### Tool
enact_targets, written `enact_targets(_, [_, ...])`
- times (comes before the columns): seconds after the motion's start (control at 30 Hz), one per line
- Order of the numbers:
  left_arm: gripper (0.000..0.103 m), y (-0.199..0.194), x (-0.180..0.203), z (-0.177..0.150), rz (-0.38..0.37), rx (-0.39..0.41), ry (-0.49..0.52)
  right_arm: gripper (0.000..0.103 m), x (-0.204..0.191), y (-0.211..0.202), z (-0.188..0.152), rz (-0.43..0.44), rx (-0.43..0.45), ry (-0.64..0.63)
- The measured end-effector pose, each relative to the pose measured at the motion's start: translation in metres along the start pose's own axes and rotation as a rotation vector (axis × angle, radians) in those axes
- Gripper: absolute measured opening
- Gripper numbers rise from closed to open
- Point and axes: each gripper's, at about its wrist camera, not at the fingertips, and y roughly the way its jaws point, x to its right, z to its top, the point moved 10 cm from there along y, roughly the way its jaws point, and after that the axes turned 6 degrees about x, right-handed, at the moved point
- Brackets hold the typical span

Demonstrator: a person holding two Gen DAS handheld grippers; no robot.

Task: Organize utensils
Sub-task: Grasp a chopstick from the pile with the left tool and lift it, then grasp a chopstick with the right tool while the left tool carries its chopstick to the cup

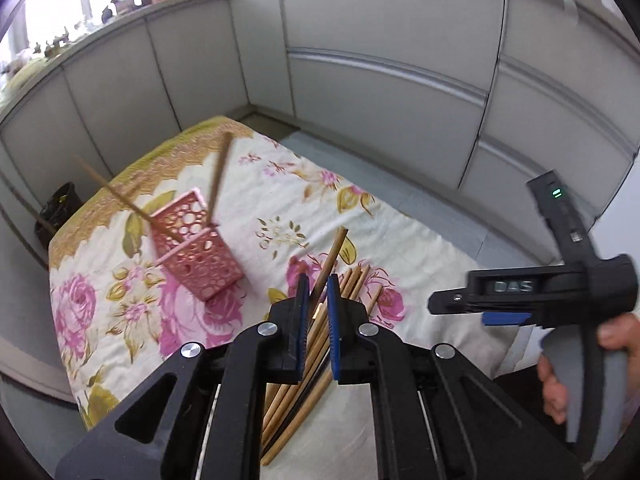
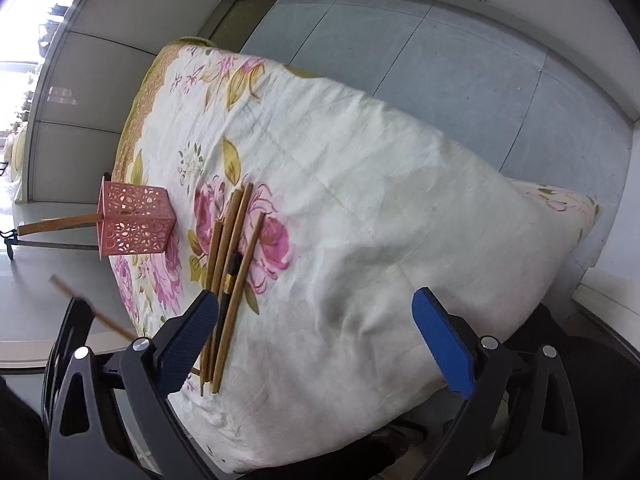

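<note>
Two chopsticks stand in our pink holder (image 1: 196,240); left gripper (image 1: 318,292) jaws clamp one chopstick (image 1: 330,260), right gripper (image 2: 316,336) jaws gape empty, and the pile (image 2: 228,280) at lower centre remains.

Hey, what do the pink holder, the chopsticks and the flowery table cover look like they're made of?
Pink holder: probably plastic, possibly painted thin metal; matte, thin walls pierced with round cut-outs.
Chopsticks: likely bamboo or wood; tan, plain, dull finish. One dark chopstick with a gold band looks lacquered or plastic.
Table cover: woven fabric, judging by soft wrinkles and a printed floral pattern.
</note>
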Motion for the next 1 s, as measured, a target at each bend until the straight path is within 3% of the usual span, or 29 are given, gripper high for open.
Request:
enact_targets(0.1, [0.007, -0.045, -0.02, 0.003, 0.013, 0.088, -0.068, 0.082, -0.016, 0.013, -0.006, -0.019, -0.041, -0.003])
enact_targets(0.17, [0.005, -0.068, -0.028, 0.004, 0.016, 0.142, -0.105, 0.067, -0.024, 0.024, -0.008, -0.057, -0.06, -0.001])
enact_targets(0.27, [0.004, -0.108, -0.039, 0.011, 0.018, 0.238, -0.139, 0.055, -0.028, 0.036, -0.005, -0.134, -0.057, -0.001])
enact_targets(0.5, [0.004, -0.173, -0.054, 0.025, -0.025, 0.413, -0.18, 0.038, -0.041, 0.049, 0.008, -0.246, -0.014, -0.016])
enact_targets(0.8, [0.004, -0.202, -0.064, 0.024, -0.03, 0.48, -0.205, 0.012, -0.051, 0.058, 0.017, -0.414, 0.083, -0.111])
enact_targets(0.93, [0.004, -0.203, -0.066, 0.024, -0.035, 0.483, -0.224, 0.008, -0.051, 0.056, 0.017, -0.382, 0.128, -0.146])
enact_targets(1.0, [0.004, -0.205, -0.066, 0.025, -0.042, 0.491, -0.236, 0.0, -0.05, 0.047, 0.017, -0.356, 0.168, -0.164])
